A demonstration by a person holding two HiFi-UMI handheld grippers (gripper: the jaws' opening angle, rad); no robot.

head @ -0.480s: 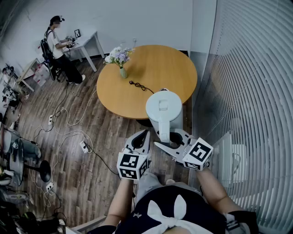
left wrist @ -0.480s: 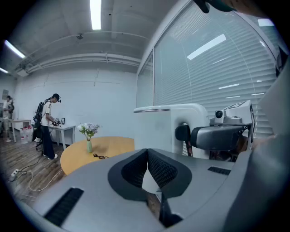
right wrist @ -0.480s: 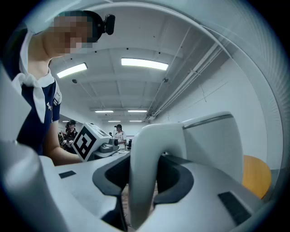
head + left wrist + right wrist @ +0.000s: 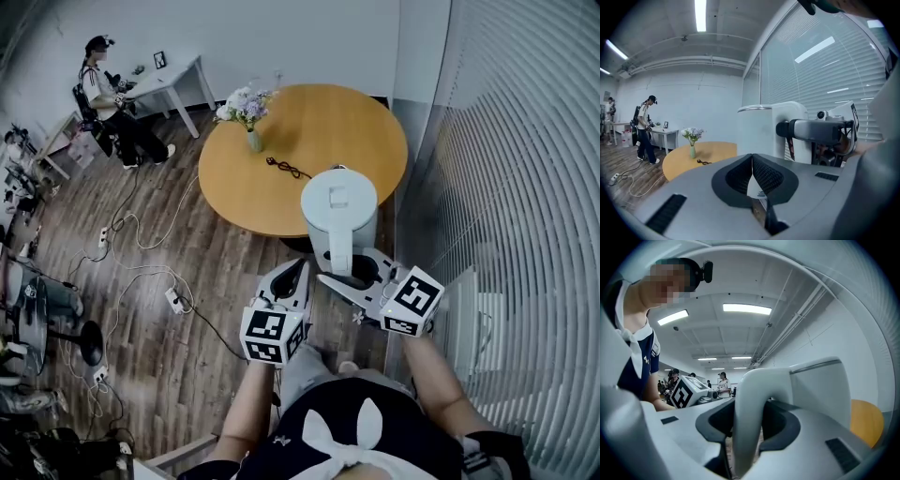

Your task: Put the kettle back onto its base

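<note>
A white kettle (image 4: 337, 208) hangs in the air just off the near edge of the round wooden table (image 4: 347, 131). My right gripper (image 4: 351, 277) is shut on the kettle's handle (image 4: 749, 418), which fills the gap between its dark pads. The kettle body (image 4: 820, 390) stands upright beyond the jaws. My left gripper (image 4: 290, 277) is beside it on the left, apart from the kettle (image 4: 761, 125), with its pads (image 4: 765, 174) pressed together and nothing between them. No kettle base shows in any view.
On the table stand a vase of flowers (image 4: 246, 114) and a black cord (image 4: 286, 170). Window blinds (image 4: 525, 216) run along the right. Cables and power strips (image 4: 173, 300) lie on the wooden floor. A person (image 4: 105, 98) stands at a far white desk (image 4: 173, 80).
The kettle and my right gripper have shifted slightly up the picture, toward the table. The left gripper has kept its place. The person at the far desk has moved a little.
</note>
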